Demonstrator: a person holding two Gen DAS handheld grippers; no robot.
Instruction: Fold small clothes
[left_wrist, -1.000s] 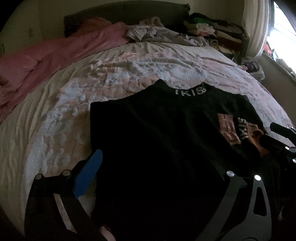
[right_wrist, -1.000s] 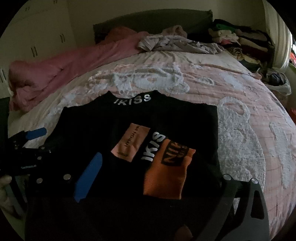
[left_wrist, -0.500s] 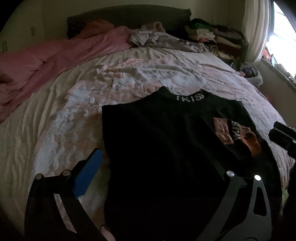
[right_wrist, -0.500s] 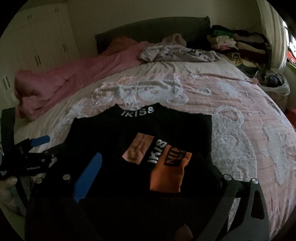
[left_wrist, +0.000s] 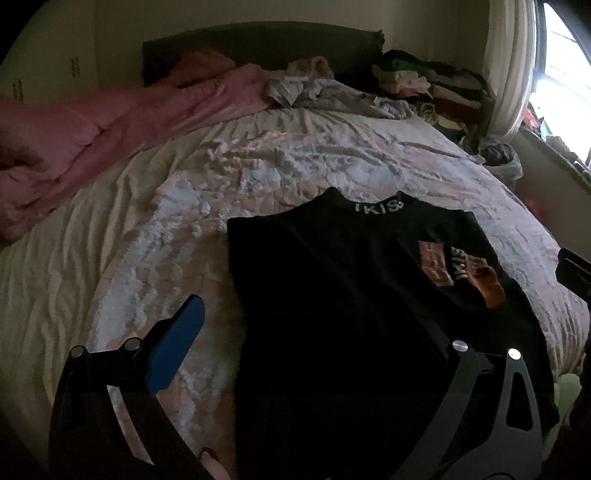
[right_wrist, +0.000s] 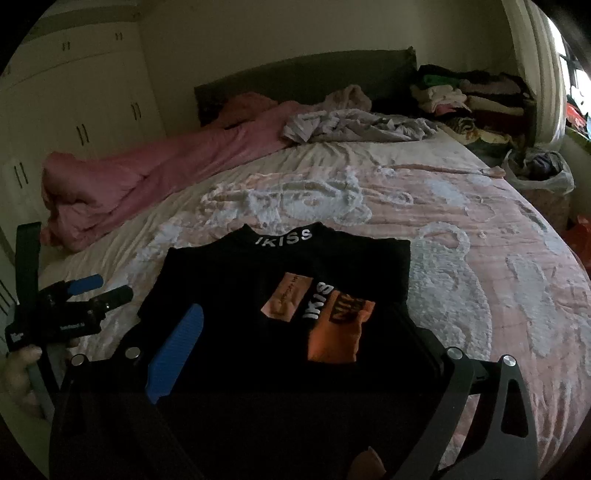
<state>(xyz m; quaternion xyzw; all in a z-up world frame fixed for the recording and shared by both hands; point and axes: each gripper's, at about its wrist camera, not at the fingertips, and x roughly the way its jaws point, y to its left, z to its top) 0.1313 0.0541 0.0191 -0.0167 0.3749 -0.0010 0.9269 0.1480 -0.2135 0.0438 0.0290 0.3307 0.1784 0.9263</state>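
Observation:
A black top (left_wrist: 332, 302) with a white IKISS collar and a sleeve with pink and orange patches (right_wrist: 332, 314) folded over its front lies flat on the bed (right_wrist: 480, 229). My left gripper (left_wrist: 314, 332) is open and empty, held above the top's left part; it also shows at the left of the right wrist view (right_wrist: 101, 290). My right gripper (right_wrist: 306, 339) is open and empty above the top's lower part; its body shows at the right edge of the left wrist view (left_wrist: 574, 269).
A pink duvet (right_wrist: 147, 177) lies along the bed's left side. Crumpled grey clothes (right_wrist: 354, 127) lie by the headboard. Stacked clothes (right_wrist: 461, 96) sit at the far right corner. A bag (right_wrist: 543, 173) stands beside the bed. Wardrobe doors (right_wrist: 74, 110) are at left.
Both grippers have pulled back and up from the top. The left gripper has moved left, so the top now sits further right in its view. The top has not moved.

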